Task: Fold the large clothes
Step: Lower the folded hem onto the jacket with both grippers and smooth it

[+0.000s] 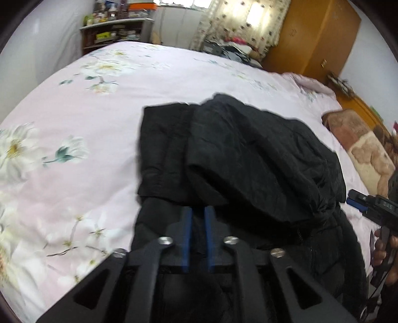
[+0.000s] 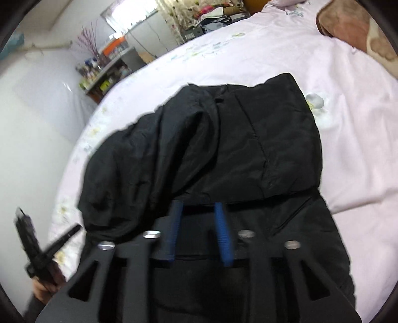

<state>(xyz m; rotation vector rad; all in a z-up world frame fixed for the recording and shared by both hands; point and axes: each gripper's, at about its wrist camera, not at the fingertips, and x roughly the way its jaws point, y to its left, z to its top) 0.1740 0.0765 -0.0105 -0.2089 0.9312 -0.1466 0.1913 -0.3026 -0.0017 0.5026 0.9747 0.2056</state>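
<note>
We're getting soft daylight coming through the curtained window (image 1: 248, 22), which is blowing out to white glare. The fisheye is bending the room hard, with dark vignetting at the corners. The black jacket (image 1: 248, 159) is swallowing most detail, and motion blur is smearing the bedsheet (image 1: 74, 139) flowers and the right wrist view's edges.

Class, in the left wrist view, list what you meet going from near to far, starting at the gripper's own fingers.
Left gripper → black jacket → floral pink bedsheet → cluttered shelf.
</note>
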